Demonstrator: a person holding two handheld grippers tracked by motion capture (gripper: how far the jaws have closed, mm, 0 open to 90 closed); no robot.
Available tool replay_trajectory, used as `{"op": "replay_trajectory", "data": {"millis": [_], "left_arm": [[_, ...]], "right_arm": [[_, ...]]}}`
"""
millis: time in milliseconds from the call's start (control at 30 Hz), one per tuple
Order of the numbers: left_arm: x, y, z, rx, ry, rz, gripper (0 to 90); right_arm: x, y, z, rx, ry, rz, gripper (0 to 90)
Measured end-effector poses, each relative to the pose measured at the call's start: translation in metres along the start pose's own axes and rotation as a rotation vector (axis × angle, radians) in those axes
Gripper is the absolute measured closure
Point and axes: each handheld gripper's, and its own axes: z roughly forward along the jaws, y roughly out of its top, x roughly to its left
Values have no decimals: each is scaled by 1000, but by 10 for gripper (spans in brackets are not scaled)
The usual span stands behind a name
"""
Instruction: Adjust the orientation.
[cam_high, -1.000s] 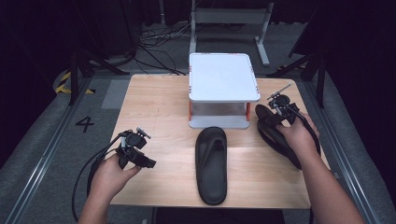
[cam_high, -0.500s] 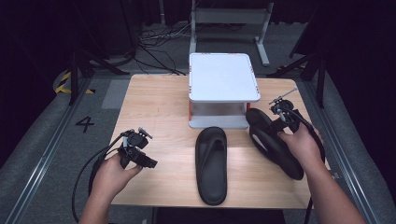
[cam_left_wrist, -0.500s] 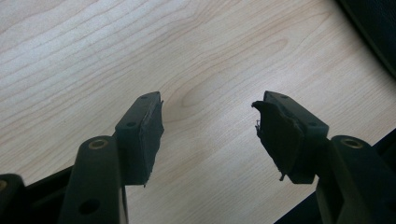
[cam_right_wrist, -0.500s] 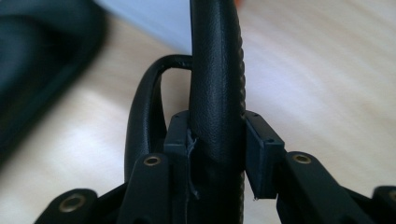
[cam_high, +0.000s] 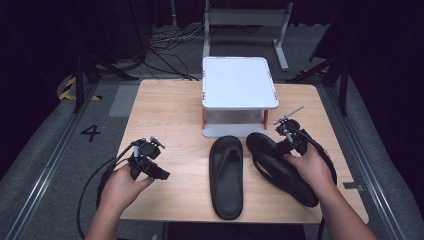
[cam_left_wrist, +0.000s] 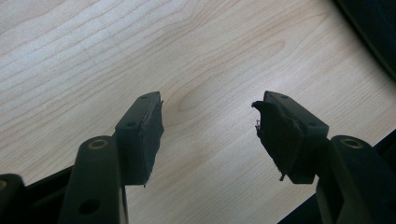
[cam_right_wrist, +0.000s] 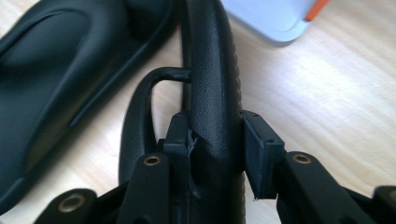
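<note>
Two black flip-flop sandals are on the wooden table (cam_high: 170, 115). One sandal (cam_high: 226, 175) lies flat, sole down, in front of the white stand. The other sandal (cam_high: 282, 175) is just right of it, tipped up on its edge. My right gripper (cam_high: 281, 149) is shut on this sandal's sole; the jaws have just been closing on it. In the right gripper view the sole (cam_right_wrist: 210, 70) stands edge-up between both pads (cam_right_wrist: 179, 135), with its strap and the flat sandal (cam_right_wrist: 56, 70) to the left. My left gripper (cam_high: 162, 175) rests at the table's left, open, with bare wood between its jaws (cam_left_wrist: 208, 126).
A white two-level stand (cam_high: 239, 82) with orange posts sits at the back middle of the table; its corner (cam_right_wrist: 271, 18) is just beyond the held sandal. A cable trails from each gripper. Dark floor and metal frames surround the table.
My right hand has carried the sandal leftward, from the table's right side to beside the flat sandal. The left hand has stayed put.
</note>
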Motion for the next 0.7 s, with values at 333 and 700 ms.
{"op": "replay_trajectory", "data": {"millis": [333,700], "left_arm": [[-1,1,0,1,2,6,402],[-2,1,3,7,-7,5,400]], "right_arm": [[-34,-5,17,9,-137,29,621],[-57,-10,25,-9,-281,27,548]]}}
